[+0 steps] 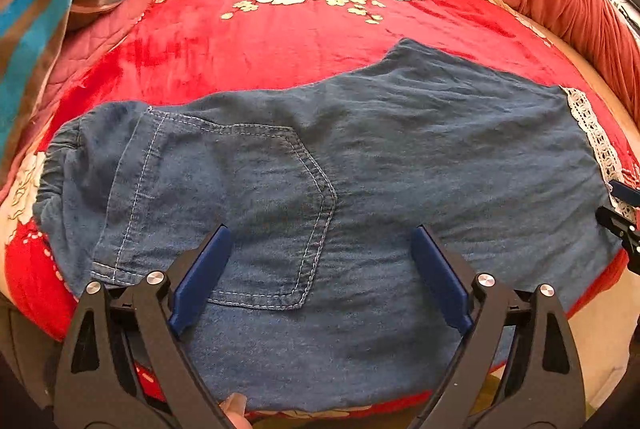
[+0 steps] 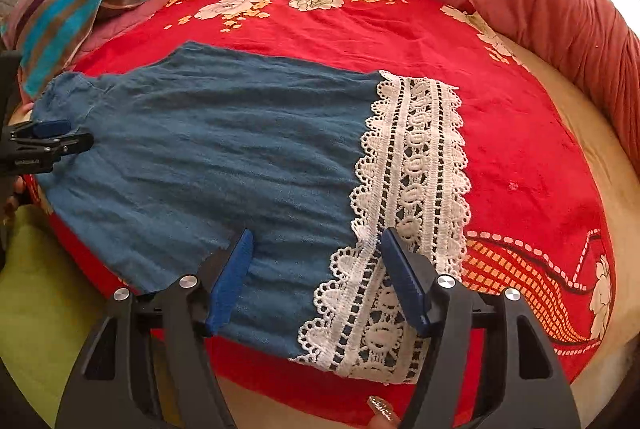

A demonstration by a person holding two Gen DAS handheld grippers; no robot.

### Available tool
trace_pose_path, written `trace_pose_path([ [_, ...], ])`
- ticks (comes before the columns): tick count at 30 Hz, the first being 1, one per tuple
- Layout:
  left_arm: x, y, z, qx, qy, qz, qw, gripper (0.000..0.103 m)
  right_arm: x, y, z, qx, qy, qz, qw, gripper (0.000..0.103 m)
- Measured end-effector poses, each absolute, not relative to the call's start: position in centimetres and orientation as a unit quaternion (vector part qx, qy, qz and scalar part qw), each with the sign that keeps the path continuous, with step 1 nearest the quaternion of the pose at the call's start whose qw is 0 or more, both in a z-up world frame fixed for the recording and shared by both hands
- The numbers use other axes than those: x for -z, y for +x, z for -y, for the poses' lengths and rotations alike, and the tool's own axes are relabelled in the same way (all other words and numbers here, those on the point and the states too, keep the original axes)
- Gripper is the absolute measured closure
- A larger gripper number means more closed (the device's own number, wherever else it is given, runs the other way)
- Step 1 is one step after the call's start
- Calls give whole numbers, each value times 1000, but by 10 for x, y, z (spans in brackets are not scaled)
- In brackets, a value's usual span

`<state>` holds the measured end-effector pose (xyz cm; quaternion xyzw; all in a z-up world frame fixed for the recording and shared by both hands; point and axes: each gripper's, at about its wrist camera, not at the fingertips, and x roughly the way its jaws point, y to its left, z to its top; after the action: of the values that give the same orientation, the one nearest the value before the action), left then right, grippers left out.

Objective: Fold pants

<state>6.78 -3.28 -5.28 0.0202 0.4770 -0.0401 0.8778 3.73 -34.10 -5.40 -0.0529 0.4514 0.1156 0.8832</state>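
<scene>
The left gripper [image 1: 320,241] is hovering low over the pocket end of the pants [image 1: 320,165], jaws spread wide and holding nothing. The right gripper [image 2: 316,245] is likewise gaping over the lace hem [image 2: 412,165]. The crinkled blue denim pants are lying flat on the bed's plush red floral blanket [image 2: 520,157].

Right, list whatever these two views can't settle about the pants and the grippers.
- Pants, left wrist view: near edge hidden behind the left gripper.
- Lace hem, right wrist view: near end covered by the right gripper.
- Both views: whether either gripper's fingers touch the fabric, though jaws stand apart.
- Underside of the pants: hidden against the red blanket.
</scene>
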Motion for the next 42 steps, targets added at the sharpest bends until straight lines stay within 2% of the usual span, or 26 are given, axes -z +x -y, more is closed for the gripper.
trace_pose_path([
  [4,48,61,32,41,12,-472,881,18,47,36,340,-115,-46,-453,883,36],
  [6,42,58,33,40,10,-468,883,18,38,30,343,-120,-37,-441,888,27],
  [14,14,46,42,53,2,-445,894,17,8,15,350,-124,-25,-407,905,27],
  [25,-20,48,97,113,37,-417,901,15,-13,0,389,-79,9,-375,924,27],
  [42,-16,90,192,190,117,-415,882,15,19,-13,420,-72,55,-407,909,27],
])
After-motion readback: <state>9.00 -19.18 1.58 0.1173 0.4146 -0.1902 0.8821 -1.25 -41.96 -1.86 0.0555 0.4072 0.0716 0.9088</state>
